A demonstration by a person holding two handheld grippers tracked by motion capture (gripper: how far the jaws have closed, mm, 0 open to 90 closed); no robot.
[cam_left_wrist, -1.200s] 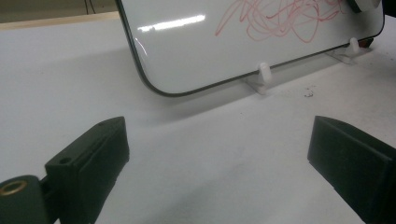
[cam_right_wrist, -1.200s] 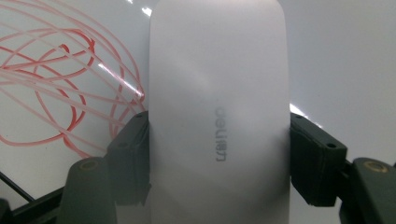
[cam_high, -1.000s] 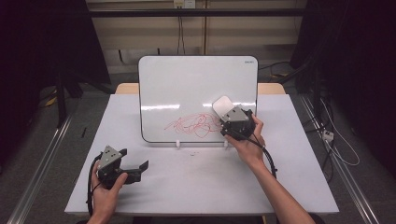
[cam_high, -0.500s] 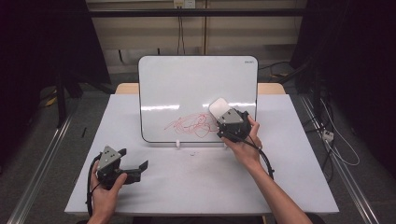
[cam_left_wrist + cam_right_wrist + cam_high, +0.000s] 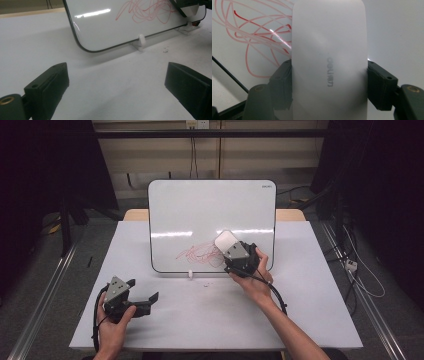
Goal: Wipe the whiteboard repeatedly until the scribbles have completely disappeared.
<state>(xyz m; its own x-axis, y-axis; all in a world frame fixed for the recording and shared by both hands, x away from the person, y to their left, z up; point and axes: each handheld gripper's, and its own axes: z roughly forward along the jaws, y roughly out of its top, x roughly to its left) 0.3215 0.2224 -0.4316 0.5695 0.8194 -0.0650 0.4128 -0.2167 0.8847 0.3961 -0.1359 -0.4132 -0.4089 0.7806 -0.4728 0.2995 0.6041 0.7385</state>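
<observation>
Overhead light; glare band across whiteboard (image 5: pixel 210 220); dark room edges left, right; eraser (image 5: pixel 329 62) close-up soft, blurred; soft shadows under left gripper jaws near table (image 5: pixel 112 87)

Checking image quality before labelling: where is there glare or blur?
High view: a bright glare band crosses the upright white whiteboard. Left gripper view: the same streak sits beside the red scribble. Right gripper view: the white plastic eraser looks soft and out of focus.

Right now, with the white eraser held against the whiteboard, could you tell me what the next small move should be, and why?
Probably slide the white rectangular eraser sideways across the red scribble. The right hand-held gripper is shut on the eraser at the scribble's right edge, and most of the red lines on the white rounded whiteboard remain unwiped beside it.
</observation>
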